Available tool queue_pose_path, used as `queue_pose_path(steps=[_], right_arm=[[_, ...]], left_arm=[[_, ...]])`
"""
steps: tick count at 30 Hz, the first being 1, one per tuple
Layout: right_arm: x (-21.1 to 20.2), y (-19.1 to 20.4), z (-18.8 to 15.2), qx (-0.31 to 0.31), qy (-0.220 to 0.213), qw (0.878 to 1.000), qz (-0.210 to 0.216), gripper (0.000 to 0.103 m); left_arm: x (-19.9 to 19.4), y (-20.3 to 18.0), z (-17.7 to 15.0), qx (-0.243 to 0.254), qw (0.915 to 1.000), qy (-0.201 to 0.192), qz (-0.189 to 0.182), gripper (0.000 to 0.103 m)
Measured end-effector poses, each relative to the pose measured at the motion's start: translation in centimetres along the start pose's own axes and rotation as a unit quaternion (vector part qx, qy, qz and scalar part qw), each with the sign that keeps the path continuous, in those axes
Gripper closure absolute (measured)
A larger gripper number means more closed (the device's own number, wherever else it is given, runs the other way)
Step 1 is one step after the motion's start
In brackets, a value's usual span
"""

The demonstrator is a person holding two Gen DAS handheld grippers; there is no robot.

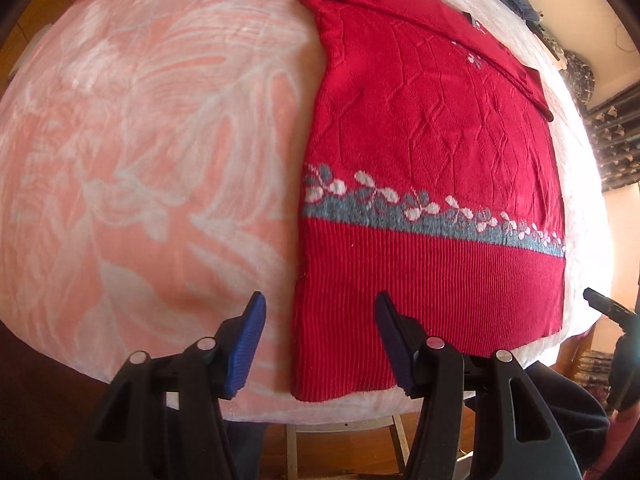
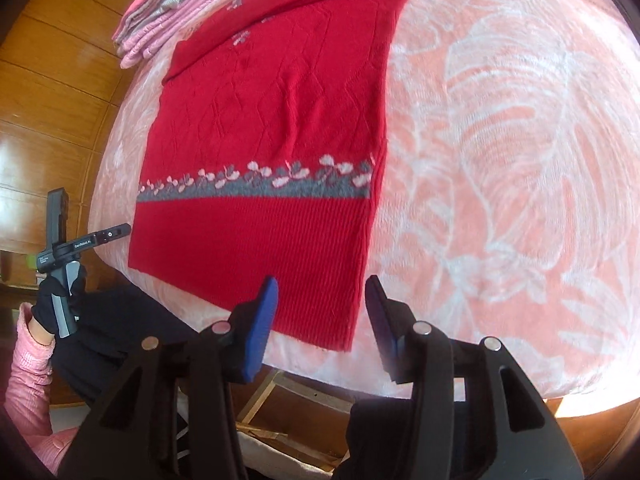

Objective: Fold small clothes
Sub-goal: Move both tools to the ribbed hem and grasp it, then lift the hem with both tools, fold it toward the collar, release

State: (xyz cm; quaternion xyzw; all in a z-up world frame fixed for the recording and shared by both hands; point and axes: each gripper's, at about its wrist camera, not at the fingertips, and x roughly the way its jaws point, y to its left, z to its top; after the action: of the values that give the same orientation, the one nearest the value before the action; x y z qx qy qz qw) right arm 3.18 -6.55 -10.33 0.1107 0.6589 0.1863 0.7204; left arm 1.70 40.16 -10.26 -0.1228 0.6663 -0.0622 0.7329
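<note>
A red knit sweater (image 1: 432, 140) with a grey and white flower band lies flat on the pink leaf-patterned blanket (image 1: 140, 140), its sleeves folded across the top. The ribbed hem points toward me. My left gripper (image 1: 320, 312) is open, hovering over the hem's left corner with nothing between its blue pads. In the right wrist view the same sweater (image 2: 272, 120) lies to the left, and my right gripper (image 2: 322, 292) is open over the hem's right corner, empty. The left gripper (image 2: 60, 240) also shows there, held in a gloved hand.
A stack of folded pink and grey clothes (image 2: 176, 4) sits at the far corner of the blanket (image 2: 500, 140). Wooden panelling (image 2: 52, 100) stands beyond the surface's left side. A wooden frame (image 2: 288, 416) shows below the near edge. Patterned fabrics (image 1: 612, 132) are at the right.
</note>
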Motion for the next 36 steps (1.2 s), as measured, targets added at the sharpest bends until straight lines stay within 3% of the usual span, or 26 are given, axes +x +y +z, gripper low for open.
queue_pose_path(steps=[3,15,17,19,21,24,29,36], right_arm=[[1.3,-0.4,-0.8,0.003,0.015,1.000,-0.022,0.057],[4.4,-1.0,-1.3,0.021,0.055,0.998,-0.017,0.057],[4.6,-0.6,-1.2,0.013,0.056,0.998,-0.014,0.064],[4.9,0.0,-1.2,0.004,0.059,0.998,-0.008,0.076],[5.2,0.3,-1.3,-0.004,0.062,0.998,-0.006,0.091],[5.1,0.5,-1.2,-0.006,0.058,0.998,-0.001,0.096],[3.6,0.3,-0.9,0.005,0.040,0.999,0.033,0.097],[-0.2,0.7,0.5,0.013,-0.014,0.996,0.088,0.097]], left_arm=[[1.0,-0.2,-0.6,0.008,0.9999,0.010,0.004,0.046],[1.8,-0.1,-0.4,0.002,0.9994,0.019,-0.028,0.046],[1.9,-0.3,-0.5,0.008,0.9992,0.021,-0.034,0.047],[2.0,-0.3,-0.6,0.008,0.9988,0.026,-0.040,0.055],[2.2,-0.2,-0.6,0.002,0.9983,0.029,-0.051,0.074],[2.4,0.4,-0.6,-0.018,0.9957,0.040,-0.081,0.094],[1.9,0.5,-0.8,-0.031,0.9934,0.041,-0.102,0.096],[-1.1,0.1,0.2,-0.039,0.9831,0.006,-0.179,0.096]])
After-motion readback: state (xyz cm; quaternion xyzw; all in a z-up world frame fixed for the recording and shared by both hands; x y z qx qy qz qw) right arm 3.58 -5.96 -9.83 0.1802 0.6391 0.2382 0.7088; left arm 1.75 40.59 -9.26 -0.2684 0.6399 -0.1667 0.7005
